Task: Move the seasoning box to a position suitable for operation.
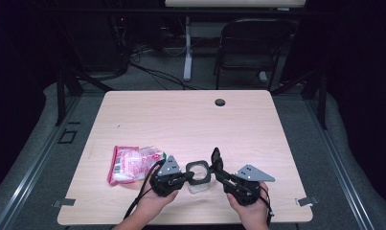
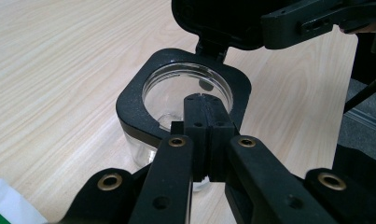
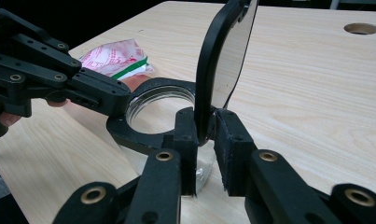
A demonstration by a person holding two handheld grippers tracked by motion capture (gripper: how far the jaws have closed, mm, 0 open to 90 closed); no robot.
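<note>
A: Start nearest you. What has your left gripper (image 1: 187,176) got?

B: Its jaws are pressed together on the near edge of the jar's black collar (image 2: 134,100); in the left gripper view the pads meet over the rim with nothing but that rim between them.

A: And your right gripper (image 1: 218,168)?

B: Its jaws have narrowed around the hinged lid (image 3: 225,56), one pad on each face near the hinge. The lid stands upright, swung open above the mouth.

A: Where is the jar (image 1: 198,178) itself?

B: On the table (image 1: 190,120) near the front edge, between your two hands, upright and uncovered. Just to its left lies a red and white packet (image 1: 131,164), touching neither gripper. Farther back, a round hole (image 1: 220,102) sits in the tabletop.
</note>
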